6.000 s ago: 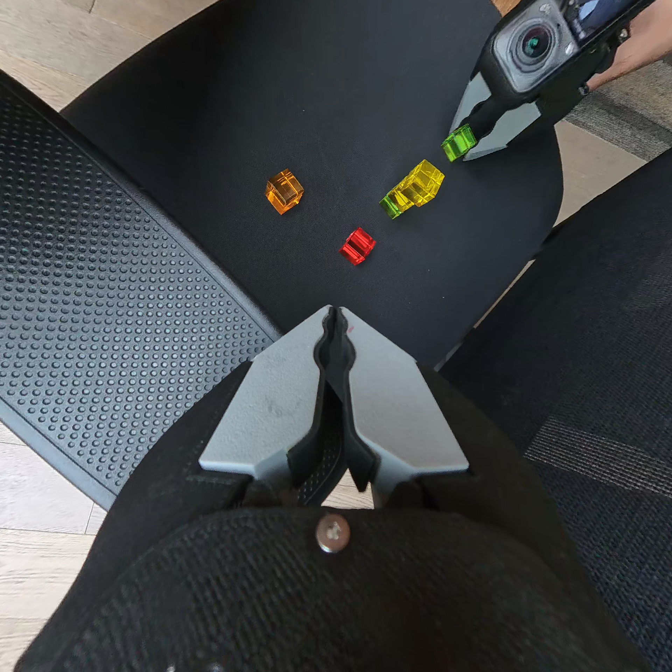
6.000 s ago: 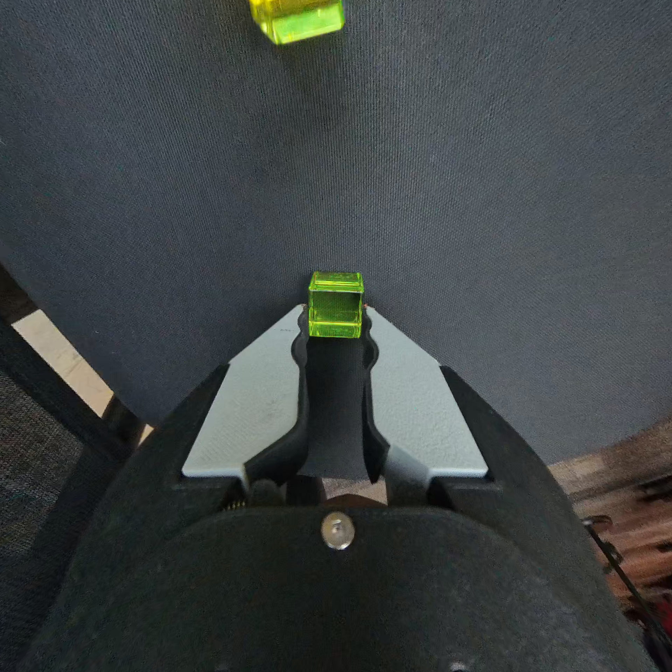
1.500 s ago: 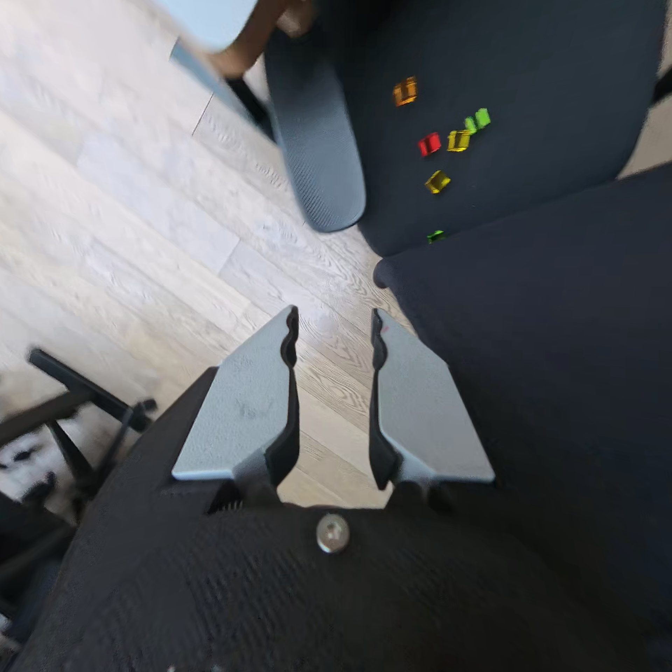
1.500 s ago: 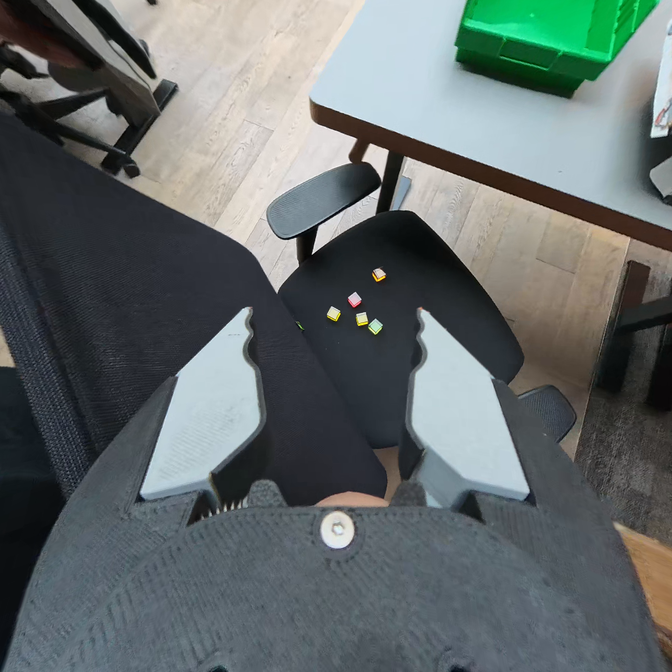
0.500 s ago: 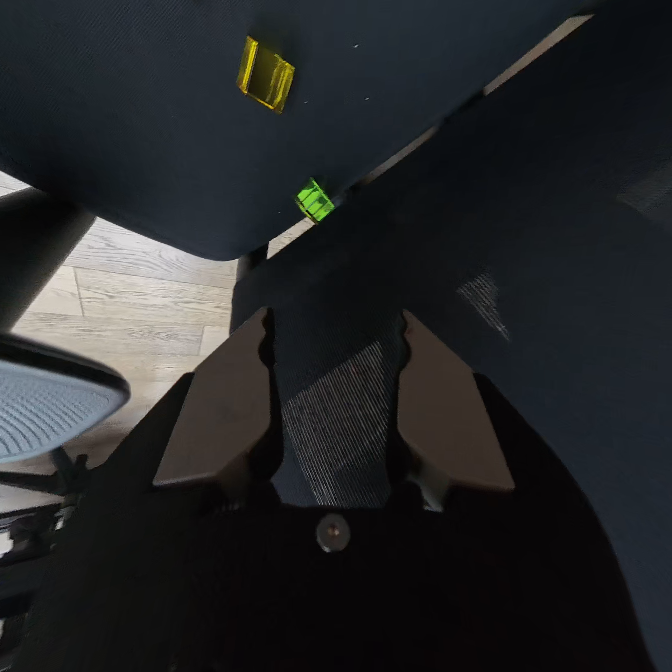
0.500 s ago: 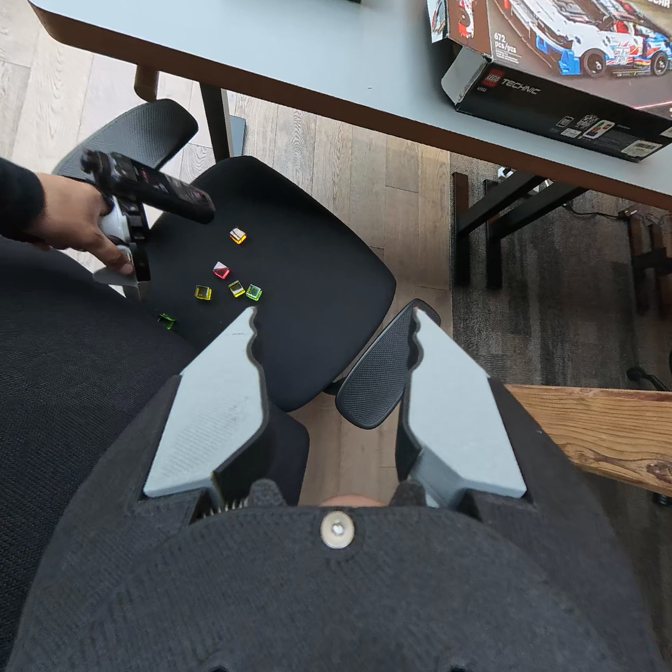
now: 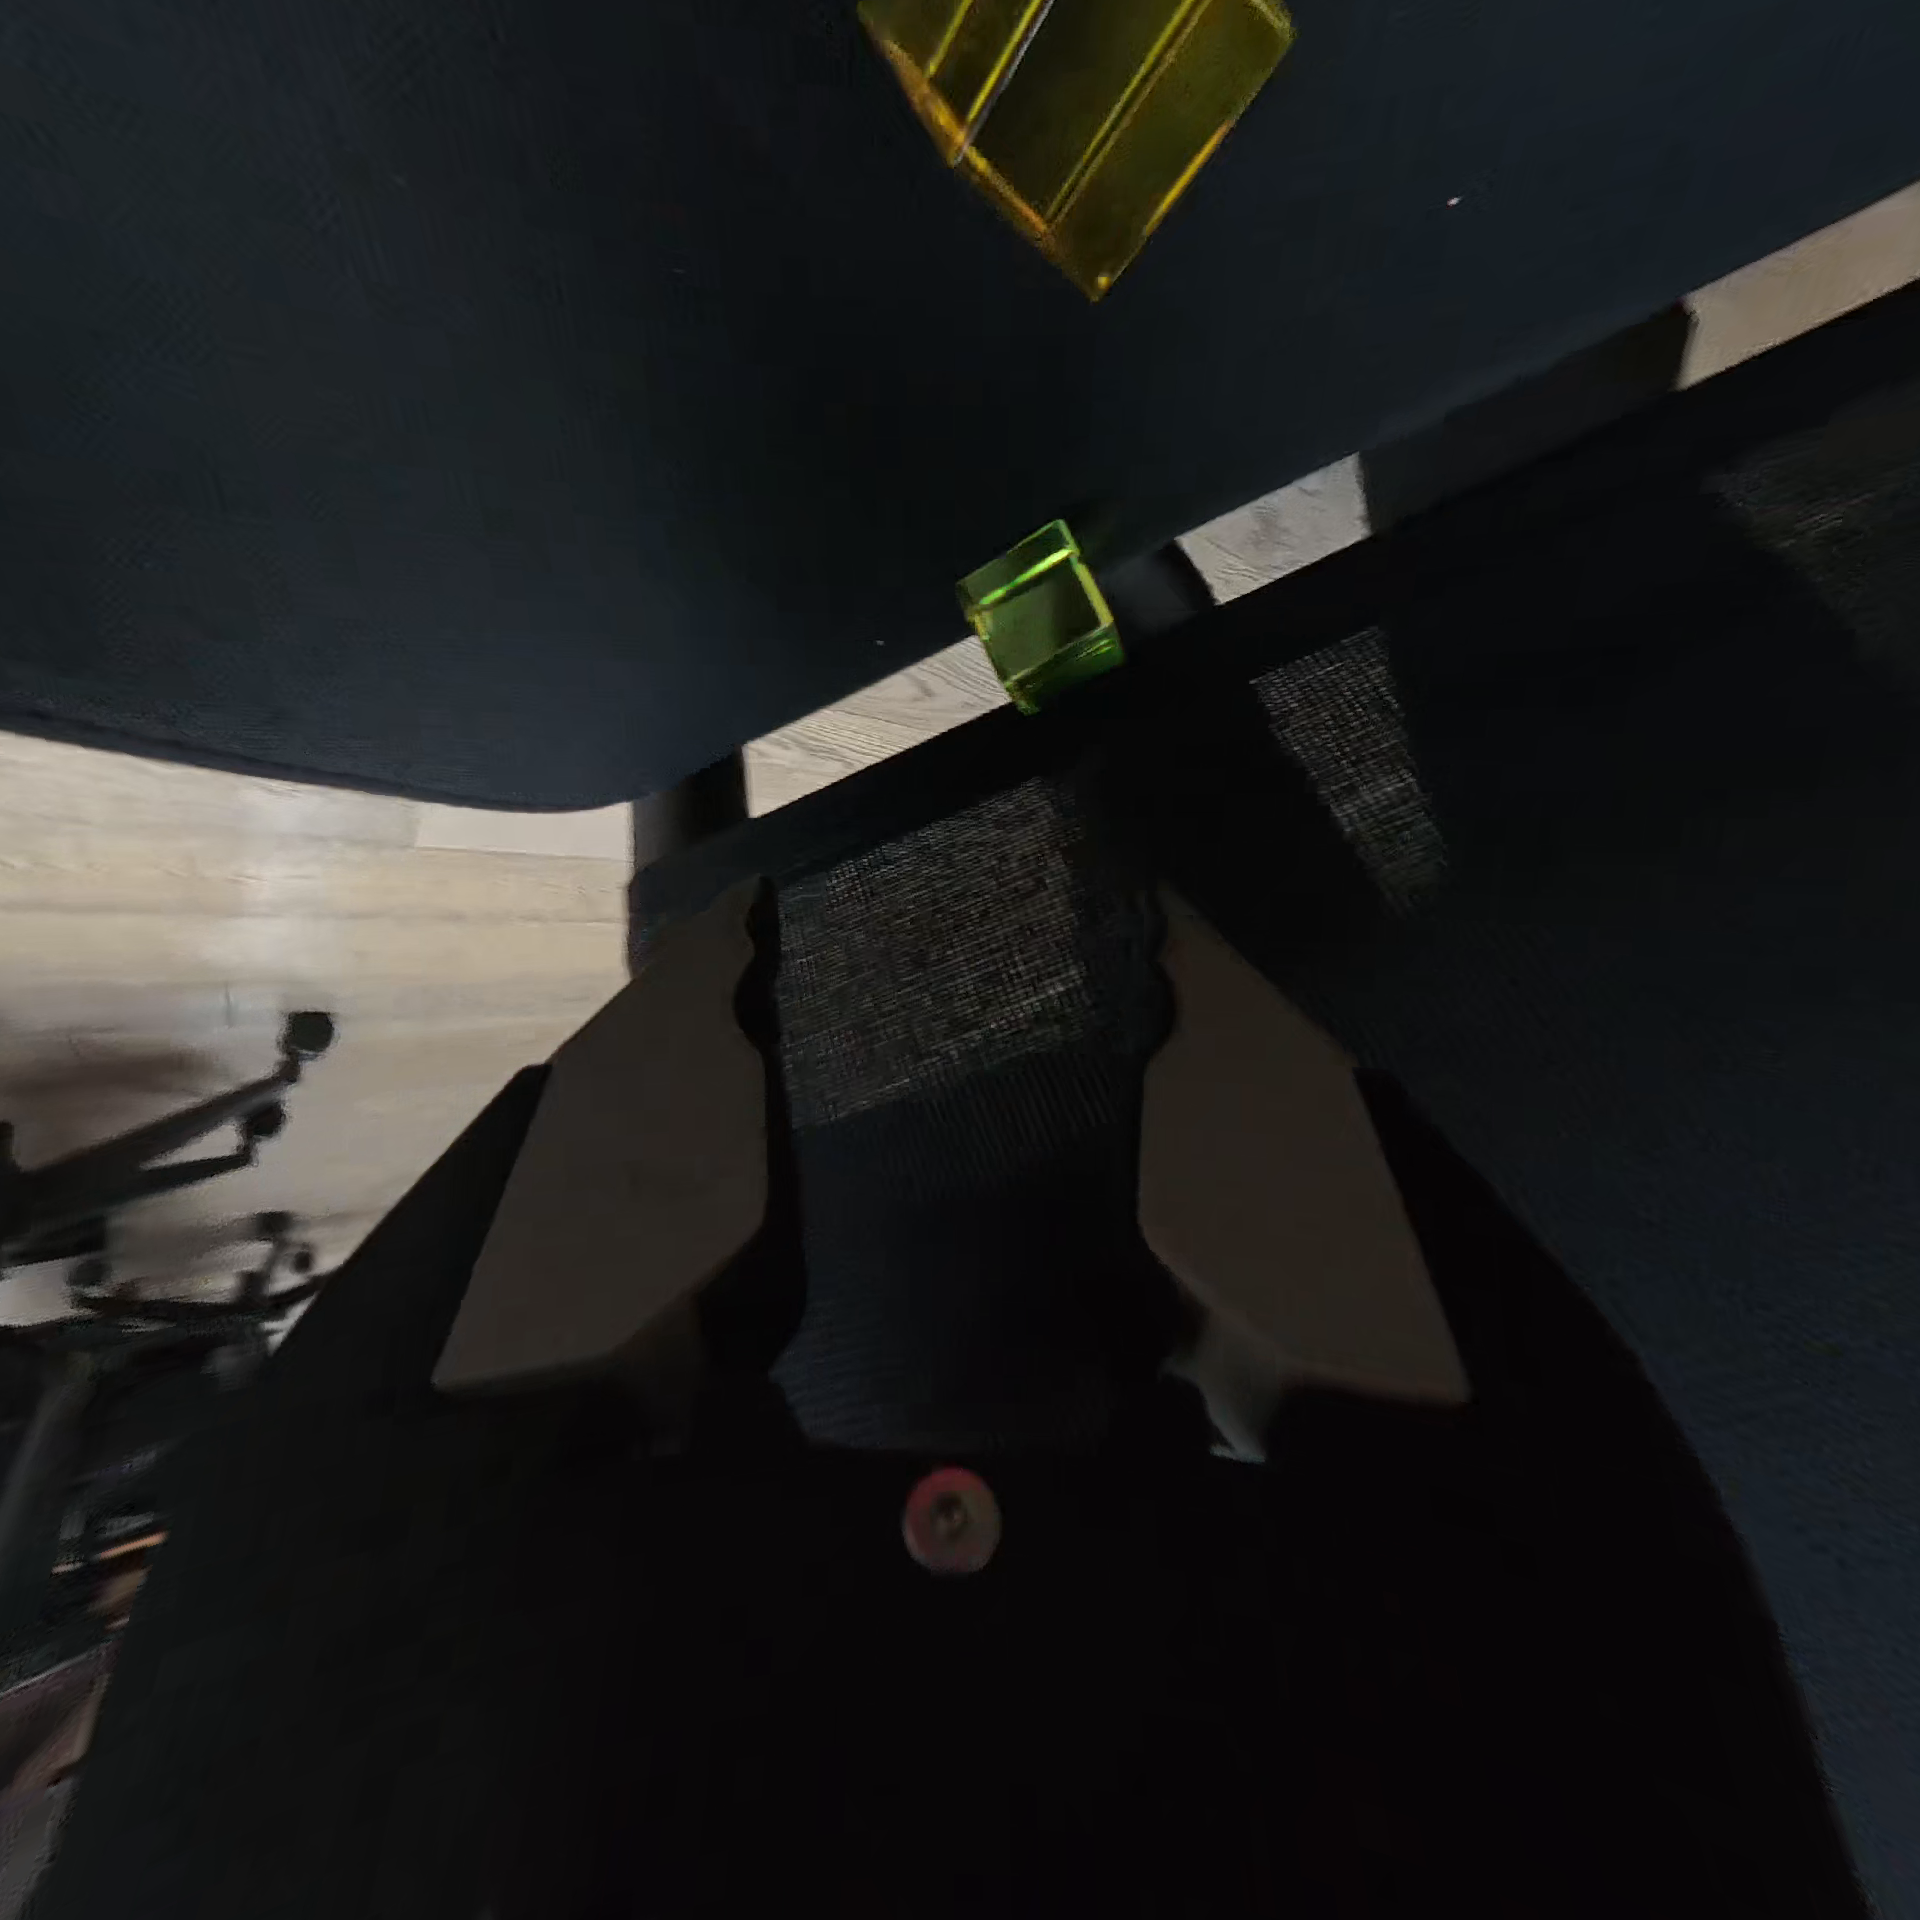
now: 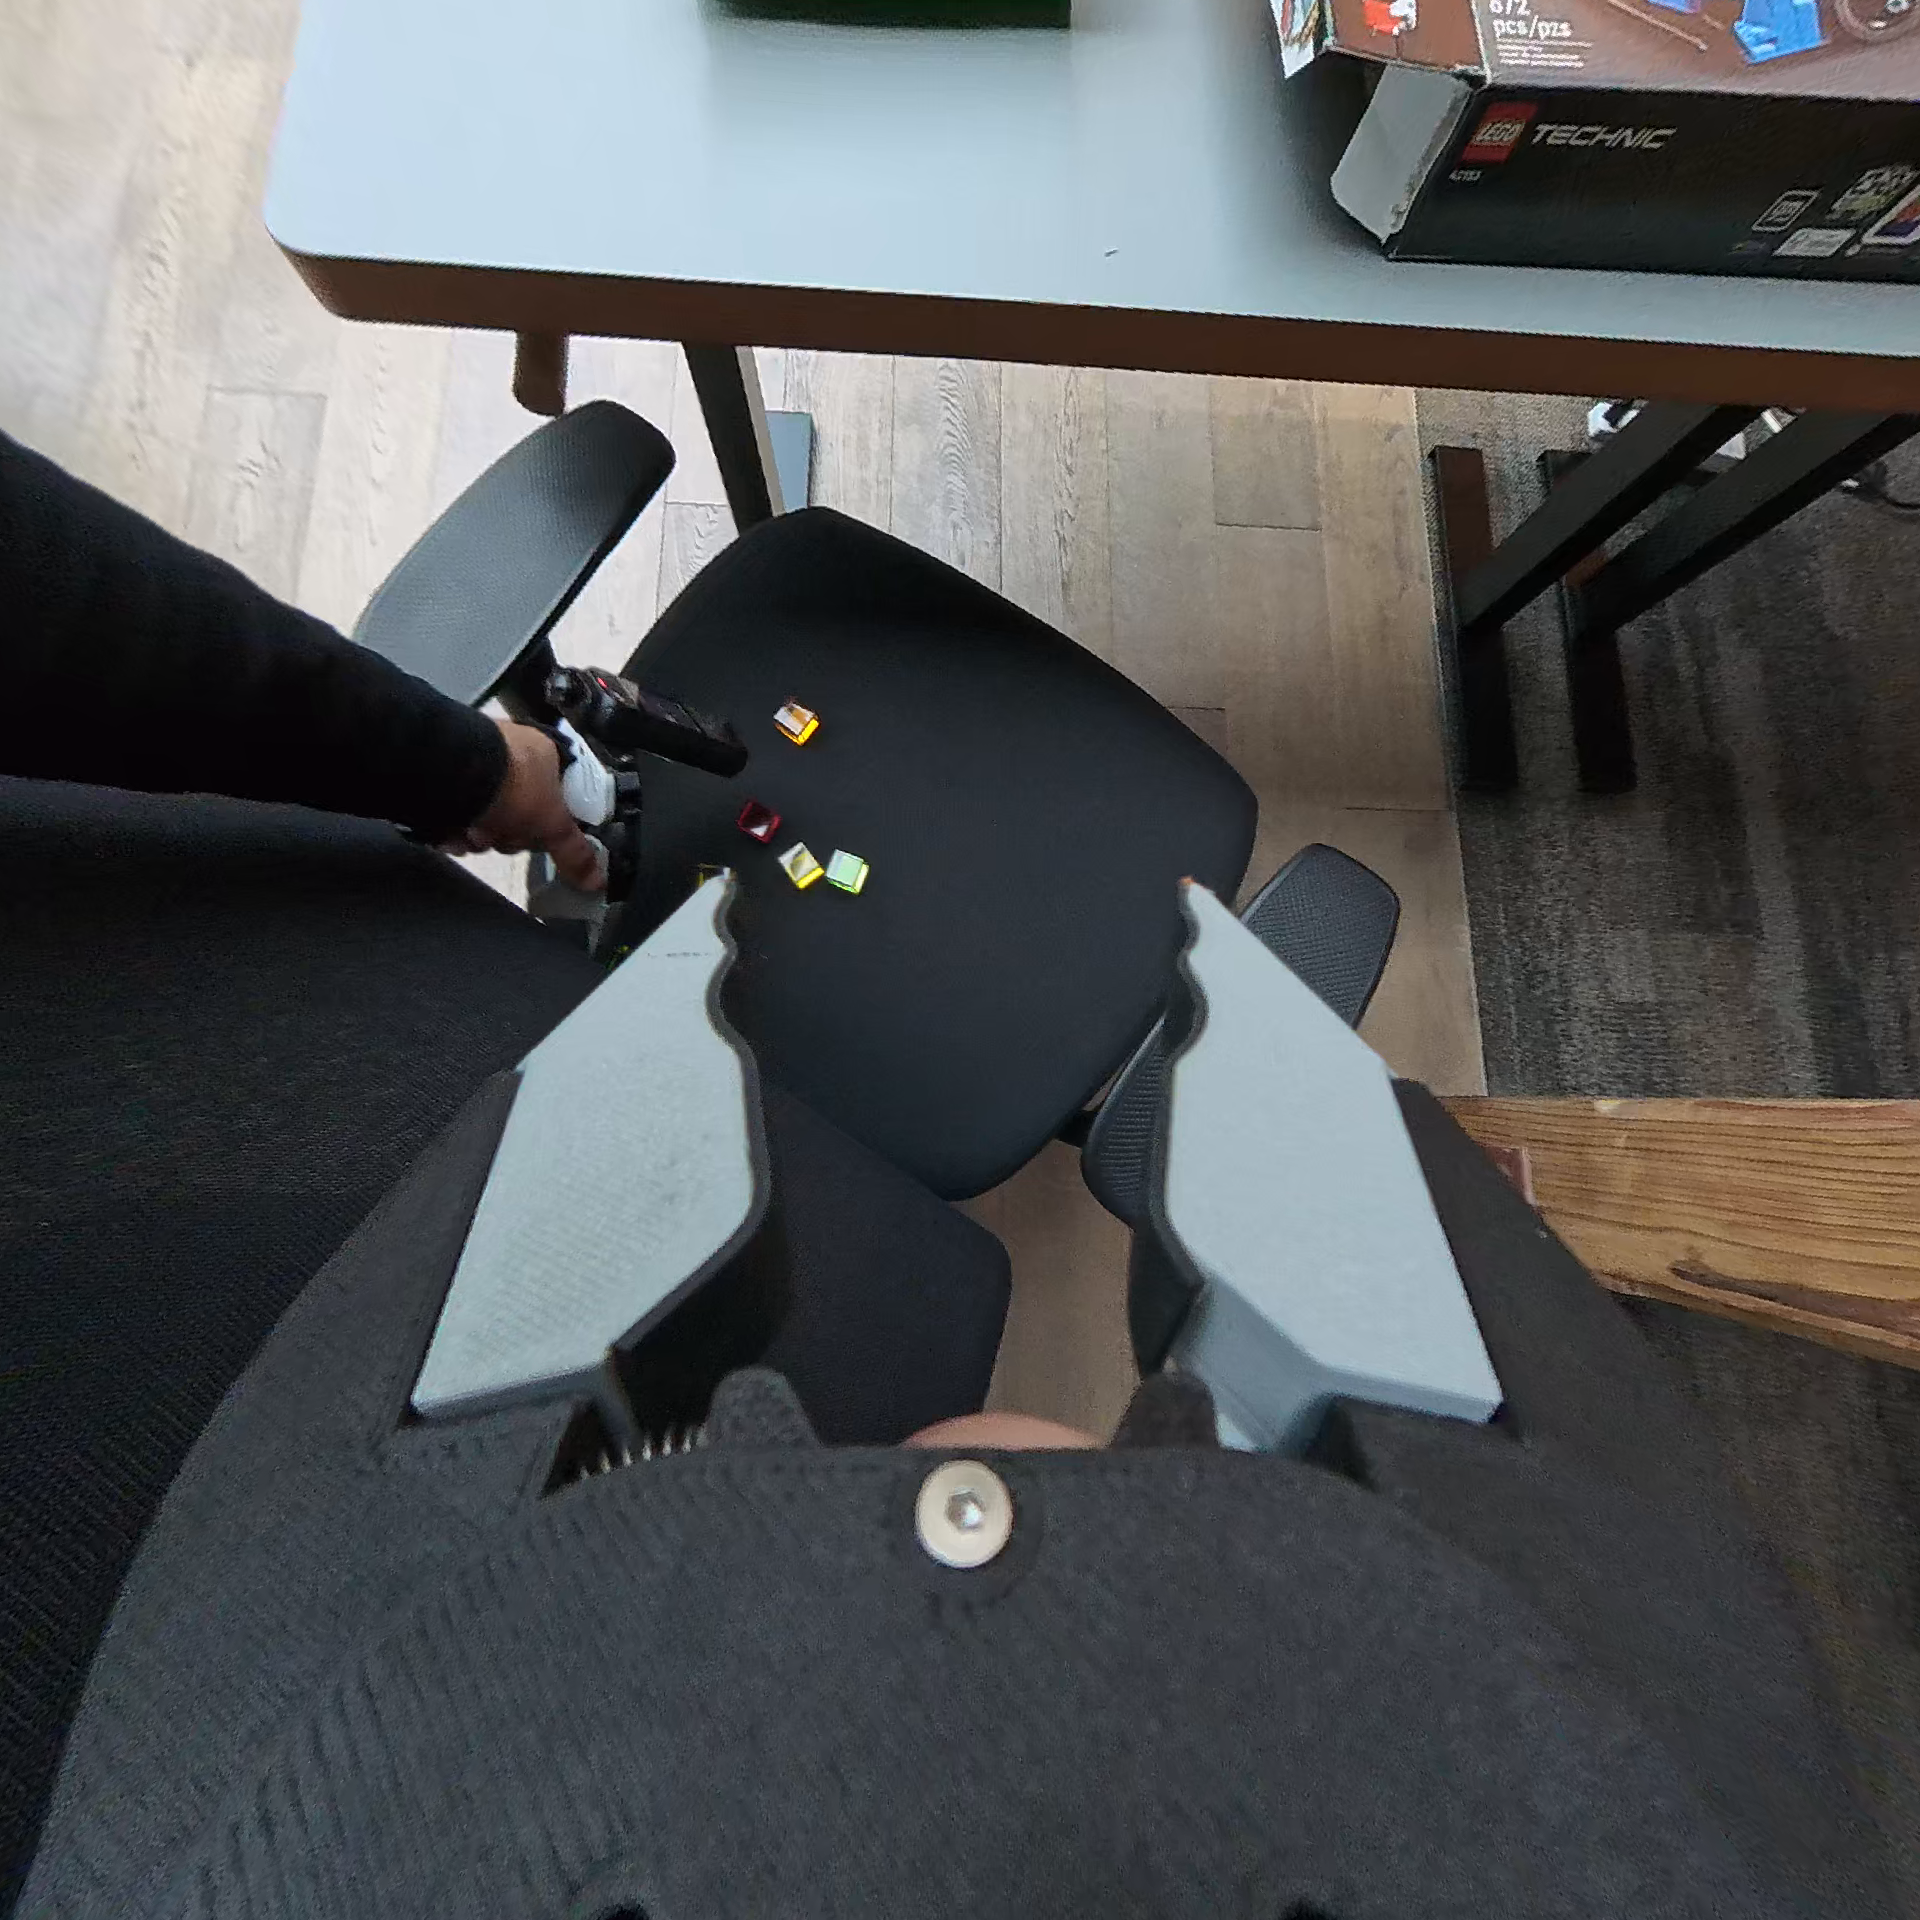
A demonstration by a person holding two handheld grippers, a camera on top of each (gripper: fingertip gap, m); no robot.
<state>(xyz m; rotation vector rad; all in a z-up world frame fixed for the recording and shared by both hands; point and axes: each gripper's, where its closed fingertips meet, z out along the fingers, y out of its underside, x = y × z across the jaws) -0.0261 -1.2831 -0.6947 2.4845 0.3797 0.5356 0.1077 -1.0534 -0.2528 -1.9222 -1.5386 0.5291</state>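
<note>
A: How does the left tool stand?

B: Its jaws are about half open and hold nothing. 6 seconds ago they were pressed together. In the last half second it has pushed in closer: the green cube now lies just ahead of the tips, a little to the right.

A: Where does that cube sit?

B: On the very back edge of the black chair seat, by the gap to the mesh backrest that the tool hangs over. They are not touching yet. Farther ahead, the yellow block has grown large at the top of the view.

A: And the right tool?

B: It is spread wide and empty. 6 seconds ago it pinched a green cube, and now it has pulled back high above the chair.

A: What lies beyond it?

B: 4 pieces are on the seat: an orange cube, a red cube, a small yellow cube, and a second green cube touching the yellow one. Far to its left, a hand holds the other tool low over the seat's rear. Well beyond is a grey desk with a cardboard box.
</note>
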